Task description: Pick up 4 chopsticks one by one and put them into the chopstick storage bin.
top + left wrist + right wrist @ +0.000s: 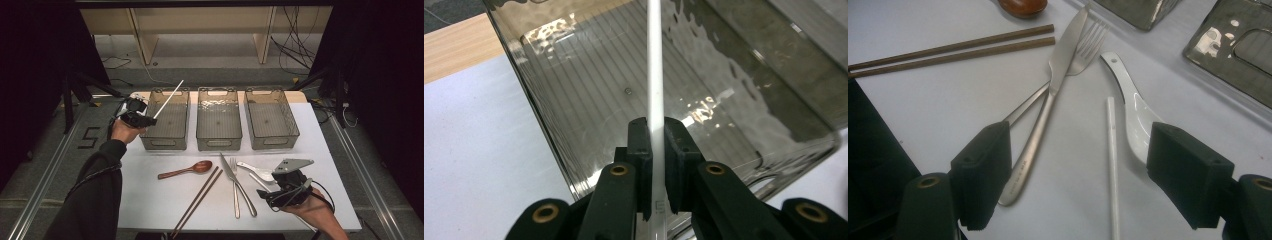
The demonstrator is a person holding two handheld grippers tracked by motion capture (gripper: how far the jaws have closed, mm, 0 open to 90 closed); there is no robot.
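A white chopstick (655,75) is pinched by the left tool (656,145) over the leftmost bin (165,142); lowering and release are judged next. The right tool (1078,165) is spread.

Far row: three bins (219,120) stand side by side, narrow gaps between them.
Near middle: wooden spoon (186,170), chopsticks (197,199), knife (236,182), fork (234,187) crowd the surface (145,195).
Near left: bare surface, open passage.
Left bin (166,120): a white chopstick (167,99) slants over it.
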